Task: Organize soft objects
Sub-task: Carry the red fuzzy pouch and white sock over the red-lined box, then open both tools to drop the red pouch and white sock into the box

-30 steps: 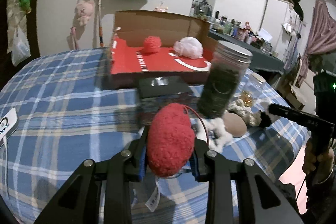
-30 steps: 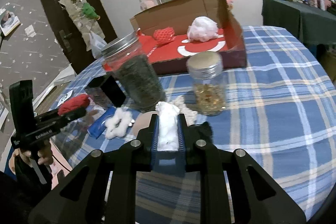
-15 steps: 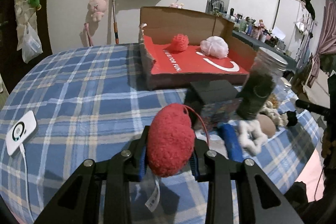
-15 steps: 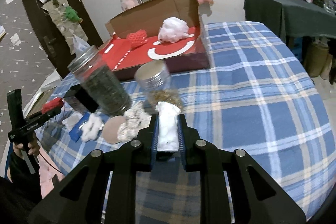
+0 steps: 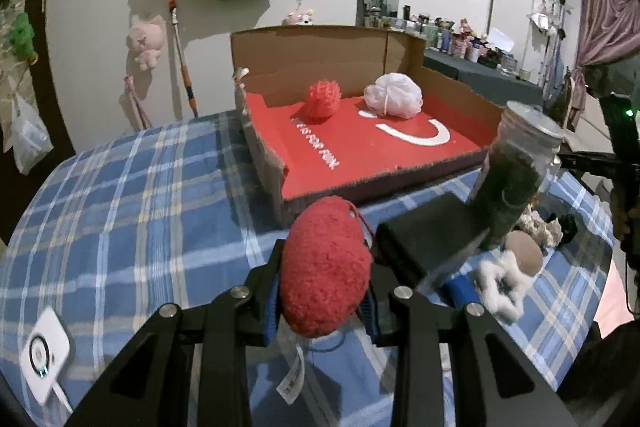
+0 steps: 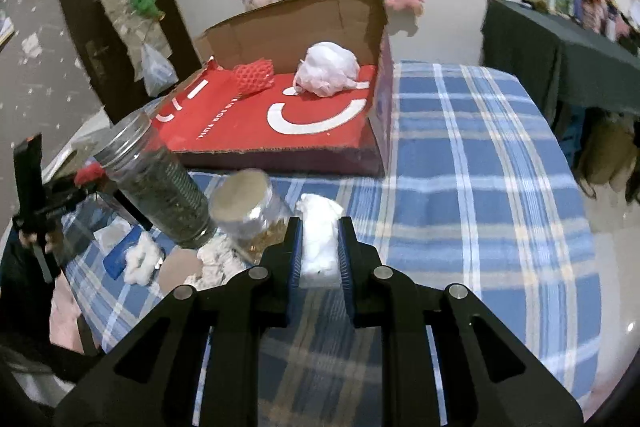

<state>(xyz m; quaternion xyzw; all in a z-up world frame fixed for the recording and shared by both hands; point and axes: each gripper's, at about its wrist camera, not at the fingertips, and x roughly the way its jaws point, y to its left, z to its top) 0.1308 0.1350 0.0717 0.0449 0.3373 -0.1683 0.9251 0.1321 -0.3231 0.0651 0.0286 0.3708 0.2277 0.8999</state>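
Red fleece, in the form of a plush ball [image 5: 326, 267] with a red cord and a white label, is clamped between the blue pads of the left tool [image 5: 323, 301], held above a surface covered by a blue plaid cloth [image 5: 132, 211]. White fluffy material, a soft piece [image 6: 319, 241], is pinched between the nearly closed pads of the right tool [image 6: 320, 255], also above the cloth. Beyond both tools lies an open cardboard box [image 5: 320, 55] with a red printed floor; at its rear rest a red mesh ball [image 5: 323, 98] and, just beside it, a pale pink bath pouf [image 5: 394, 95], the two apart. In front of the box stand a tall jar [image 6: 160, 179] of dark contents with a metal lid and a shorter metal-lidded jar [image 6: 248, 205], near a black box [image 5: 428, 239]. Around the jars lie a white flower-shaped soft item [image 5: 502, 285], a beige round pad [image 5: 524, 255] and a cream fluffy clump [image 6: 214, 259]. A white device [image 5: 44, 357] with a cable sits at the cloth's near-left edge.
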